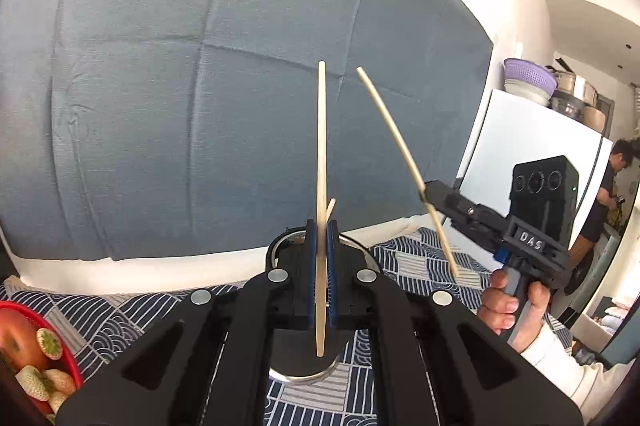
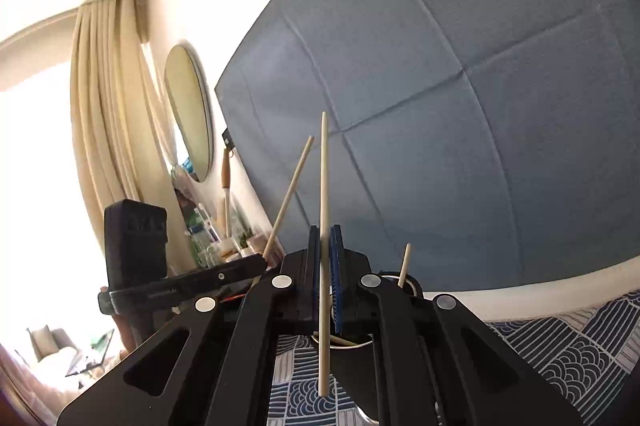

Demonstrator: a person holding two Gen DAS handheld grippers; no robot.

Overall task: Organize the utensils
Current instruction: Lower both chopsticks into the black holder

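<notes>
My left gripper point(image 1: 322, 226) is shut on a pale wooden chopstick point(image 1: 321, 154) that stands upright between its blue pads, above a round metal holder point(image 1: 304, 376) on the patterned cloth. My right gripper point(image 2: 325, 232) is shut on a second wooden chopstick point(image 2: 324, 194), also upright. In the left wrist view the right gripper point(image 1: 426, 192) is to the right, holding its chopstick point(image 1: 394, 130) tilted. In the right wrist view the left gripper point(image 2: 262, 262) shows at the left with its chopstick point(image 2: 289, 194). A third chopstick point(image 2: 404, 264) stands in the metal holder point(image 2: 408, 284).
A red basket point(image 1: 60, 342) with an apple and pale strawberries sits at the lower left. A blue-grey padded headboard point(image 1: 200, 66) fills the background. A person point(image 1: 612, 186) stands far right by a white fridge. A blue-and-white patterned cloth point(image 2: 568, 346) covers the surface.
</notes>
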